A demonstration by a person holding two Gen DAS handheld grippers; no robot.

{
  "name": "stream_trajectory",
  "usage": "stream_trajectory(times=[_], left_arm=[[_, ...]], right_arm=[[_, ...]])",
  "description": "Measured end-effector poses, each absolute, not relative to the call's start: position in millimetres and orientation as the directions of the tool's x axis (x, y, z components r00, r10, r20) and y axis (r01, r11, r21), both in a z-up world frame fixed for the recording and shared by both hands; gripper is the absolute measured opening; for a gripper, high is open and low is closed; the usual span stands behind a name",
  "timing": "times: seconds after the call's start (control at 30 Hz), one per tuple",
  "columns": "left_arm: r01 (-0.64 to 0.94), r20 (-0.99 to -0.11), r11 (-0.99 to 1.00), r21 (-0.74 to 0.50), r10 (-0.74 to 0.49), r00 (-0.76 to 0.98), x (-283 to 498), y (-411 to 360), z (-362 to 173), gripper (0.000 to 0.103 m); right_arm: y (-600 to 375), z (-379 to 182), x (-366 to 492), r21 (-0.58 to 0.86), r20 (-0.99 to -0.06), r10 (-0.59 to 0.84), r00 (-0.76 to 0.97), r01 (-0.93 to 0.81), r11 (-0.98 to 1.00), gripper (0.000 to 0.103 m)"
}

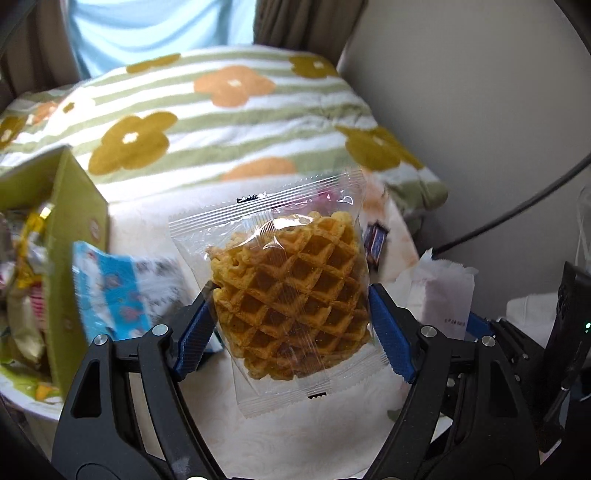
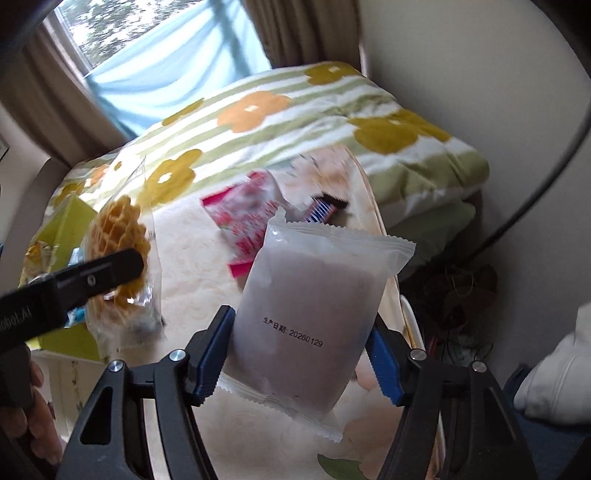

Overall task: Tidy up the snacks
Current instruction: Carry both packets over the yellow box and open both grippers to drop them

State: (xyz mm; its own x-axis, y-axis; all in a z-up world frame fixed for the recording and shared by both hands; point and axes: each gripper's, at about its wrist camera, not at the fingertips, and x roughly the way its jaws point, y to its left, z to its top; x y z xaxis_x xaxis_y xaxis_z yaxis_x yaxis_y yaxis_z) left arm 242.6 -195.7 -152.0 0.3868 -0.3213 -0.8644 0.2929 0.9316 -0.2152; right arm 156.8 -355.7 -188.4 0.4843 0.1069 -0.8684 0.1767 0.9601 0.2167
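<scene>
The left gripper (image 1: 290,314) is clamped on a clear packet of waffle biscuits (image 1: 288,291), its blue pads pressed against both sides of the wrapper, and the packet hangs in the air above the pale cloth-covered table (image 1: 317,435). From the right wrist camera the same packet (image 2: 120,254) shows at about nine o'clock, with one black finger of the left gripper (image 2: 107,269) lying across it. The right gripper (image 2: 301,339) is closed on a frosted white snack pouch (image 2: 314,317) with a printed date on its face; the pouch stands tilted between the blue pads, its crimped top edge pointing toward one o'clock. On the table beyond it, at about eleven o'clock from the pouch, lies a pink-and-white packet (image 2: 245,218), and just right of that a small dark wrapped sweet (image 2: 325,208). In the left wrist view a green box (image 1: 74,229) sits at nine o'clock, holding several wrapped snacks, and a blue-and-white packet (image 1: 110,291) lies beside its wall, blurred. Behind the table is a folded blanket (image 1: 221,122) with green stripes and orange and mustard flowers, and behind that a window with brown curtains (image 2: 306,29). Part of a person's hand (image 2: 33,417) shows at the lower left edge of the right wrist view.
</scene>
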Motion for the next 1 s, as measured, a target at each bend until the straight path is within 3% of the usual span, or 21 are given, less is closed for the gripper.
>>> stream_trajectory(times=[0.43,1.0], left_arm=[[0.065,-0.8,0.972,-0.228,-0.225,0.557,247,-53,-45,0.077],[-0.096,-0.84,0.978,-0.184,-0.106,0.532,246,135,-70,0.077]], right_arm=[[-299,-108,196,0.236,-0.797,0.282,0.534,-0.156,0.959,0.064],[-125,-89,228,0.244,-0.765,0.395,0.508,-0.34,0.908,0.064]])
